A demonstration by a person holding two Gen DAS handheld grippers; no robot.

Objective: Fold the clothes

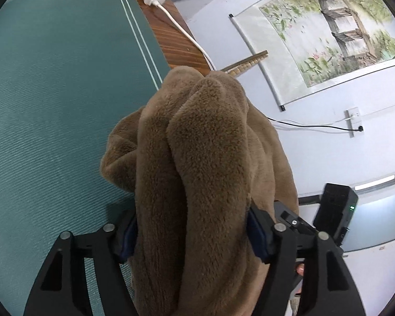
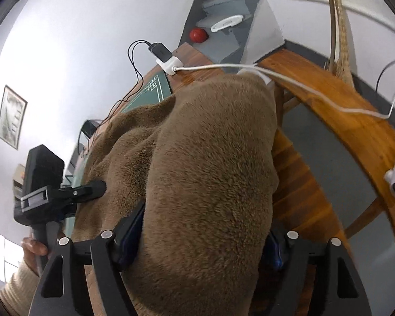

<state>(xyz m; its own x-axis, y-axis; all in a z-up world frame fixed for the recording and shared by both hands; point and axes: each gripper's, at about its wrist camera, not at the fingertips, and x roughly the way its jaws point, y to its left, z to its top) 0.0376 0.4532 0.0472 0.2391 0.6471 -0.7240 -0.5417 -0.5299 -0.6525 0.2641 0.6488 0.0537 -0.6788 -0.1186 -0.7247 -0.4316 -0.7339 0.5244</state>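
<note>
Both your grippers clamp the brown fleece garment [image 1: 197, 158]: left gripper [image 1: 192, 234], right gripper [image 2: 205, 237]. It's bunched thick and held up over the green mat's [image 1: 52, 92] right edge. Risk: fleece snags the white cable [image 2: 289, 79] or slips from a jaw.

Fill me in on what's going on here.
A person is folding a fluffy brown fleece garment with two handheld grippers. The left gripper and the right gripper are each clamped on a thick bunch of it, holding it up over the green textured mat on the wooden table. No fold is laid down yet.
</note>
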